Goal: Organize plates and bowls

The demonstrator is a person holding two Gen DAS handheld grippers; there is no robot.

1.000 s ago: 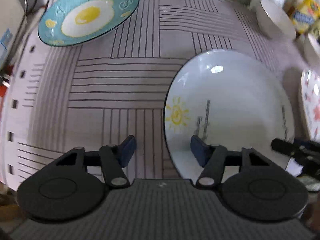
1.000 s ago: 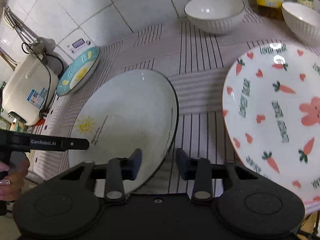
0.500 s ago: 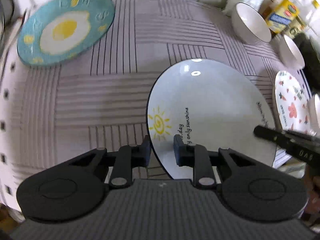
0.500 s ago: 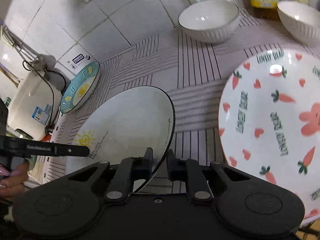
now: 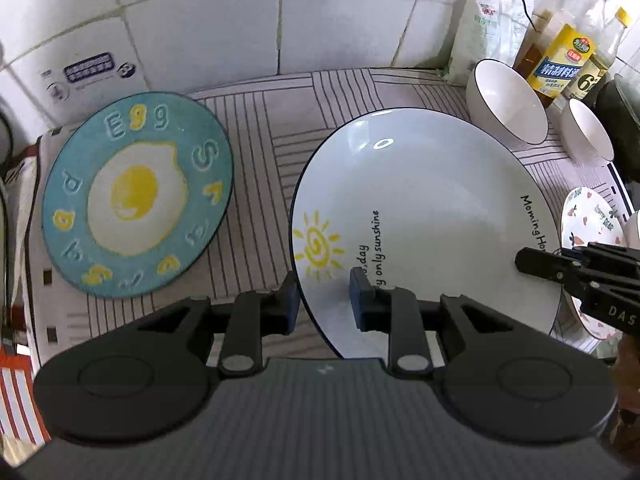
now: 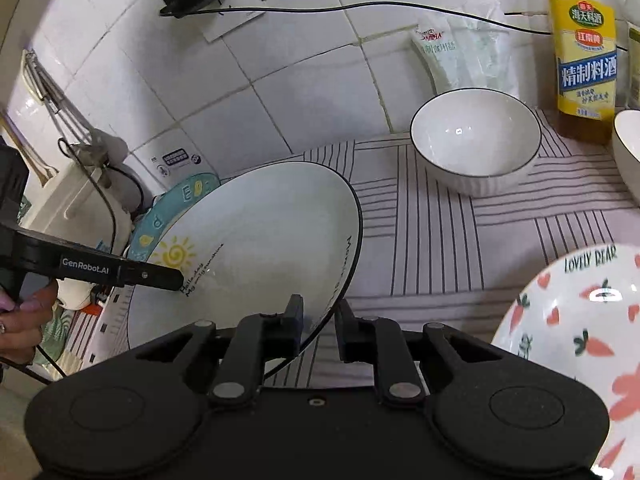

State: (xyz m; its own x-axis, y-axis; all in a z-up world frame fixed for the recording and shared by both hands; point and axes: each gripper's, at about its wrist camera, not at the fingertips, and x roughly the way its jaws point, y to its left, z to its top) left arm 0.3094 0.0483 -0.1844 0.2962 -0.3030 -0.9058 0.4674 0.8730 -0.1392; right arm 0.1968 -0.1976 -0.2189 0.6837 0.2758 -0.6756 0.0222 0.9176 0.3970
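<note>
The sun plate, a round, glossy white dish with a thin dark rim, a yellow sun and black lettering, filled the centre of the left wrist frame and the lower left of centre in the right wrist frame, tilted above the desk. The left gripper was clamped on its near left rim, one blue pad under the edge and one on the glazed face. The right gripper pinched the opposite rim in a narrow grip, the edge running between its black fingers. A matte teal egg plate with raised letters lay flat at the left of the left wrist frame. Two smooth white bowls sat at the upper right, beside a yellow-labelled bottle. A carrot plate, glossy with carrot and heart prints, filled the lower right of the right wrist frame. The desk carried a grey cloth of striped squares.
</note>
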